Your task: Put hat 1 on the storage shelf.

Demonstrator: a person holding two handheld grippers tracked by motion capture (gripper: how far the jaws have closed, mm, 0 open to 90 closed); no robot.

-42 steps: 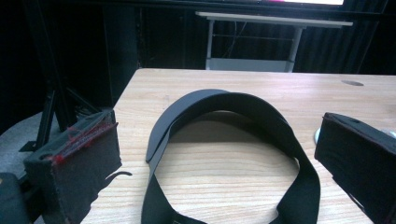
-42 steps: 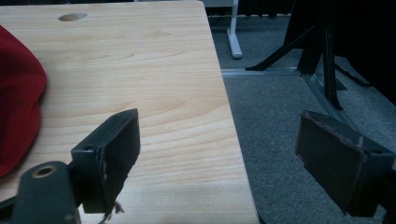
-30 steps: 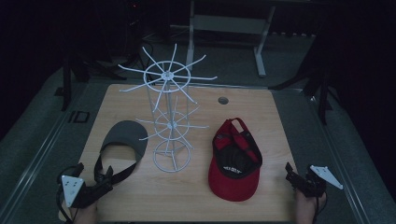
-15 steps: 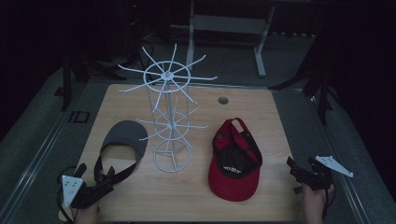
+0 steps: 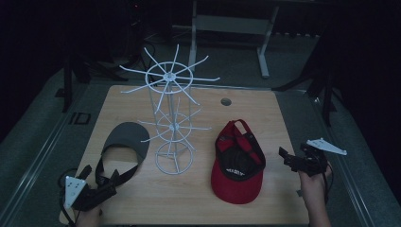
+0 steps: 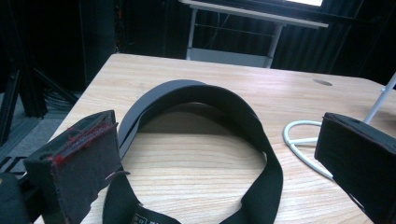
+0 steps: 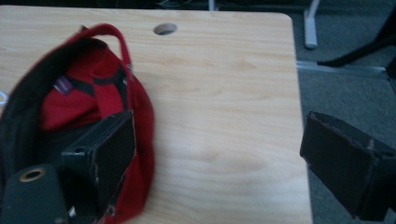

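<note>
While both grippers' jaws stand spread | red cap point(image 5: 238, 163) upturned, hollow | grey visor point(image 5: 124, 142) flat

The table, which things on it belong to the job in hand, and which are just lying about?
In the job:
- grey visor, with the left gripper open just in front of its strap
- red cap, with the right gripper open beside it
- white wire rack, probably where the hats go

Lying about:
- round hole in the table
- metal frame behind the table

"ID" — pale letters on the floor mat point(image 5: 78, 118) left of the table.
</note>
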